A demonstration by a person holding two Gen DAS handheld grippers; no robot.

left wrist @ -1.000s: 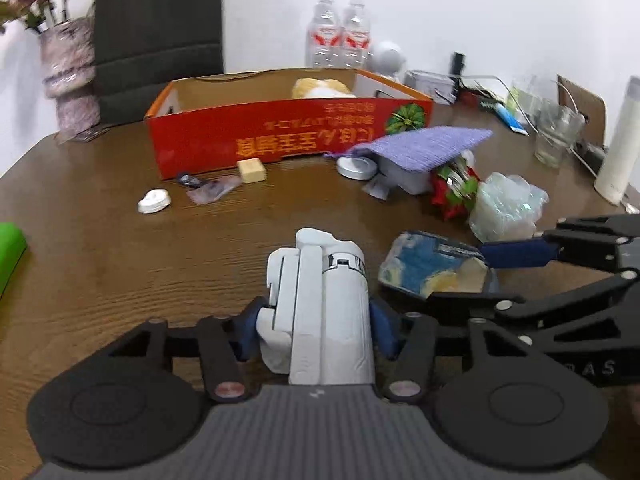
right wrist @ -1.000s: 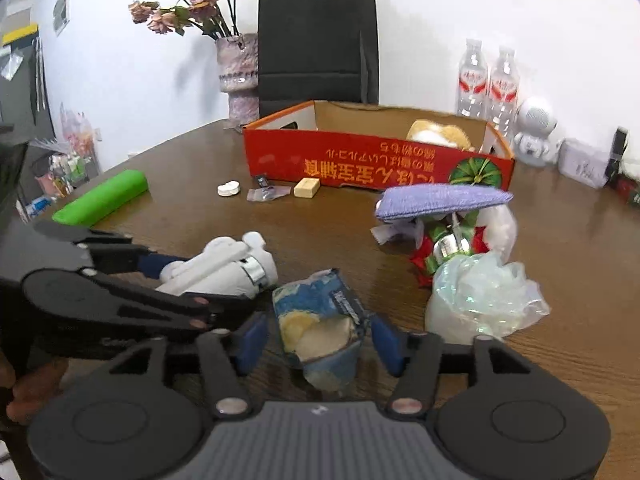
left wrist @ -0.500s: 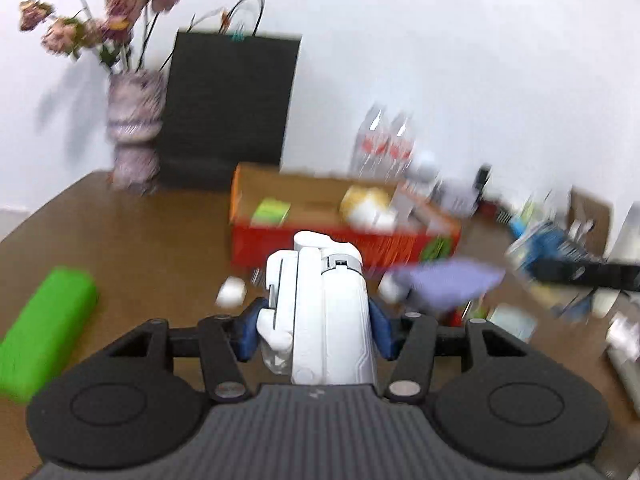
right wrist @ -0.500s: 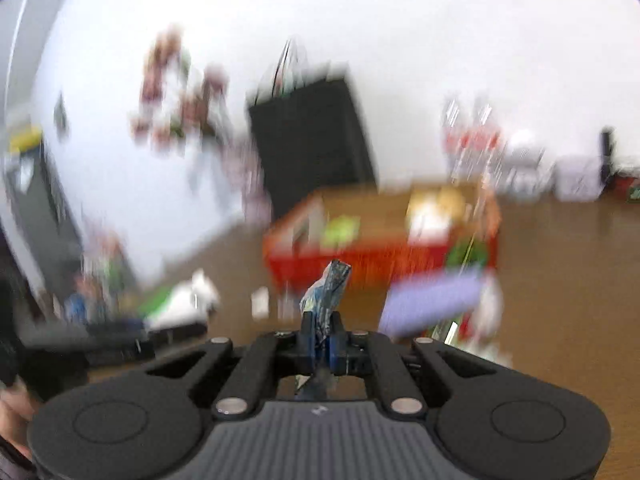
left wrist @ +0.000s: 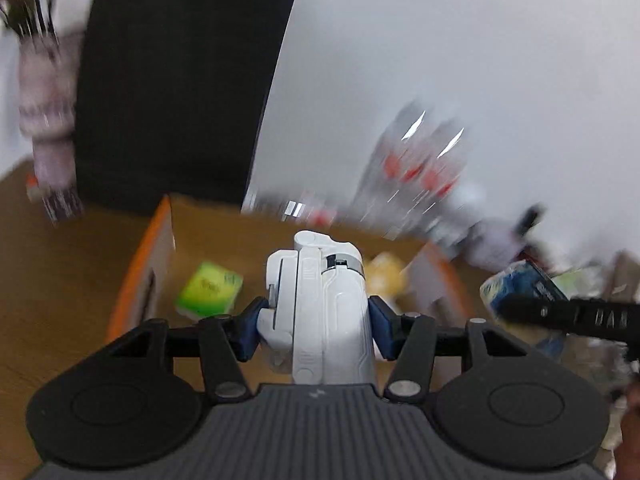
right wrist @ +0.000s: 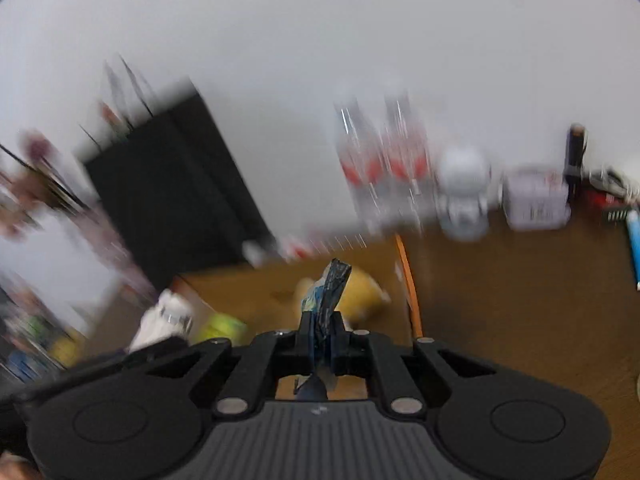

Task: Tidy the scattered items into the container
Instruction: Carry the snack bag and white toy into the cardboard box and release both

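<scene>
Left hand-held gripper [left wrist: 314,322] stayed clamped on the white gadget [left wrist: 320,312]; right hand-held gripper [right wrist: 322,330] had pinched the blue wrapper [right wrist: 330,292]. Both had lifted off the worktop [right wrist: 520,300], now over the open box [left wrist: 160,248] — release comes next.

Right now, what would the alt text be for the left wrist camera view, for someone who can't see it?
The left gripper grips a white folded gadget above an open cardboard box holding a green packet and something yellow. At right, the right gripper carries a crumpled blue wrapper. The background is motion-blurred.
</scene>
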